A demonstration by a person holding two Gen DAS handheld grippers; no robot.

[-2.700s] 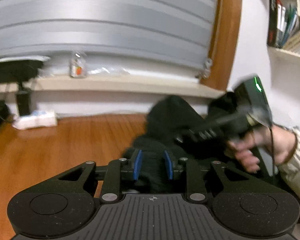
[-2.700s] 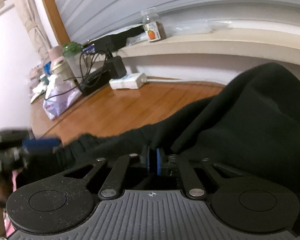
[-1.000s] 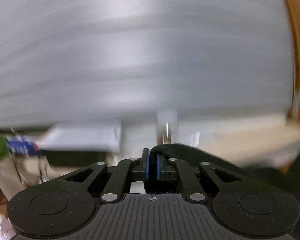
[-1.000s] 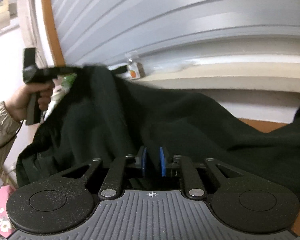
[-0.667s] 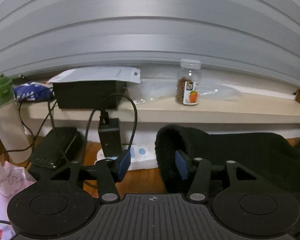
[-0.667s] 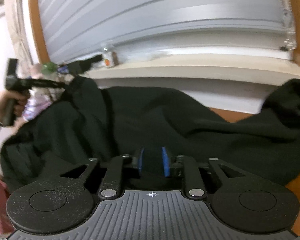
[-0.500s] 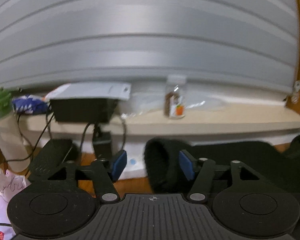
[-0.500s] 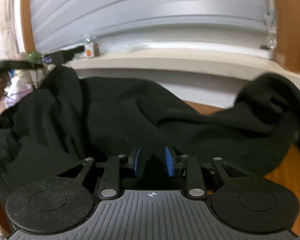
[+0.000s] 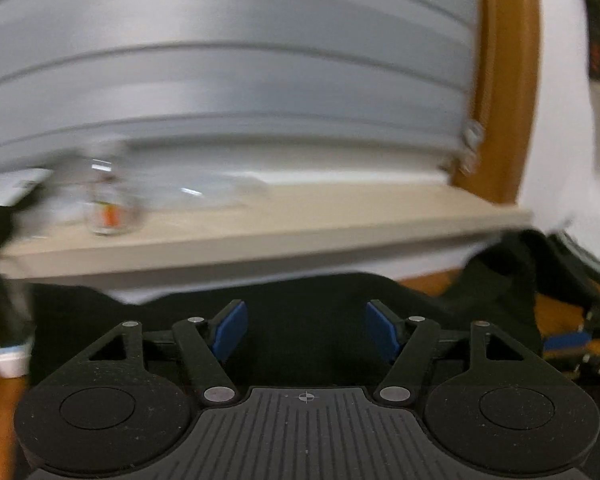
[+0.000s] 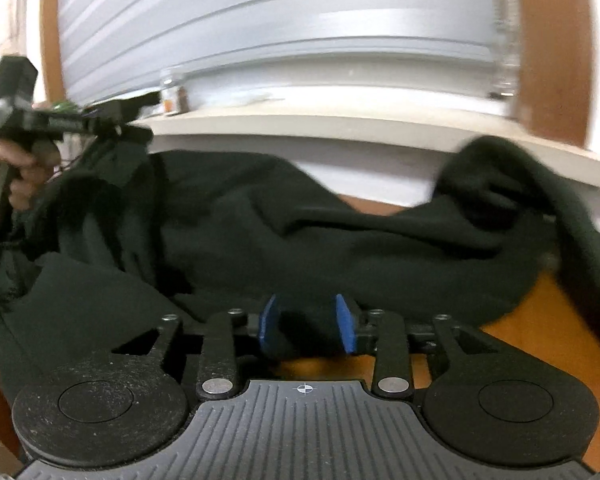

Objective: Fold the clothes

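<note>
Nearest, between our right gripper (image 10: 306, 330) pads sits a bunched edge of the black garment (image 10: 340, 240); jaws part-open, blue pads not pressing, so we judge the cloth loose there rather than pinched. Beyond those jaws the garment runs crosswise, its long axis left to right across the wooden tabletop (image 10: 540, 312), one humped end up and right of the jaws, the other trailing off left toward our left gripper (image 10: 112, 124). In the right wrist view that tool seems to sit at a raised corner of cloth; the blur hides any contact.

Left wrist view: left gripper's jaws wide apart, nothing held, black cloth lying flat just ahead and under them. Farther back, the pale shelf (image 9: 300, 228) with a small jar (image 9: 108, 212).

Our right gripper is nearer a graspable edge, straight ahead.
</note>
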